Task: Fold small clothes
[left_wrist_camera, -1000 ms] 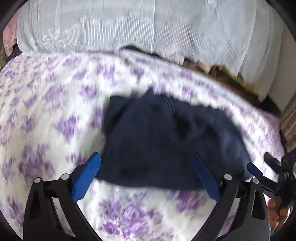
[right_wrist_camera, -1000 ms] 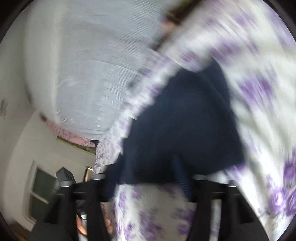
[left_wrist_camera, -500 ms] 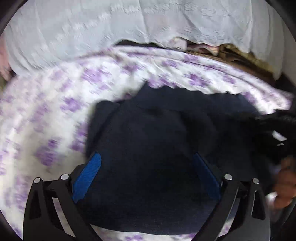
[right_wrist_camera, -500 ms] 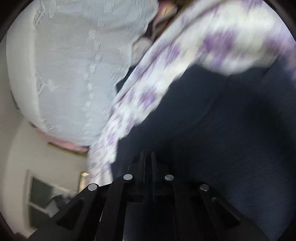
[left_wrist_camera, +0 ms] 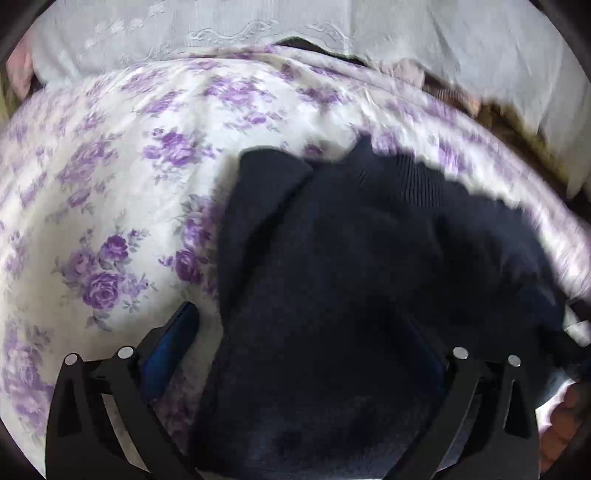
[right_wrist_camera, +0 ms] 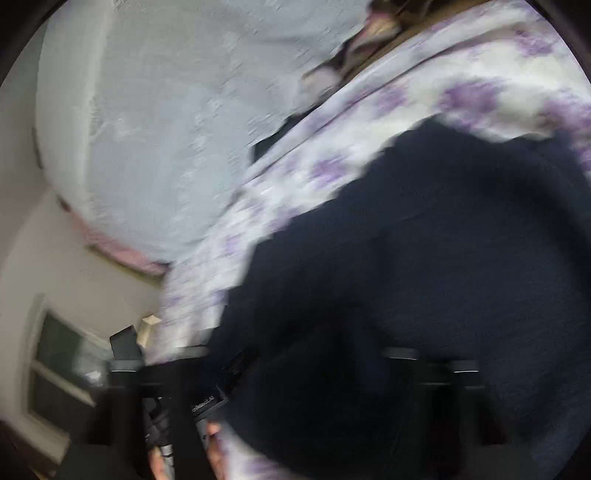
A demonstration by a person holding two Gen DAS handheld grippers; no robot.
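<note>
Bed (left_wrist_camera: 110,192) carries a white cover printed with purple roses, which fills most of the left wrist view and runs diagonally across the right wrist view. A pale grey-white embroidered fabric (left_wrist_camera: 258,29) lies along the far edge of the bed, with a strip of pink cloth (right_wrist_camera: 125,254) at its lower border in the right wrist view. Dark navy knit garment (left_wrist_camera: 369,277) lies on the cover, bunched and partly doubled over, a ribbed band showing at its far edge; in the right wrist view the same garment occupies the lower right of the frame, heavily blurred. Left hand-held gripper (left_wrist_camera: 306,339) has its blue-padded fingers spread wide; the left pad rests over the cover just beside the garment's edge, the right pad sits over the dark cloth. Right hand-held gripper (right_wrist_camera: 295,369) appears as blurred black frame bars set wide apart, fingers spread, its tips lost against the navy cloth; contact with the garment cannot be determined
</note>
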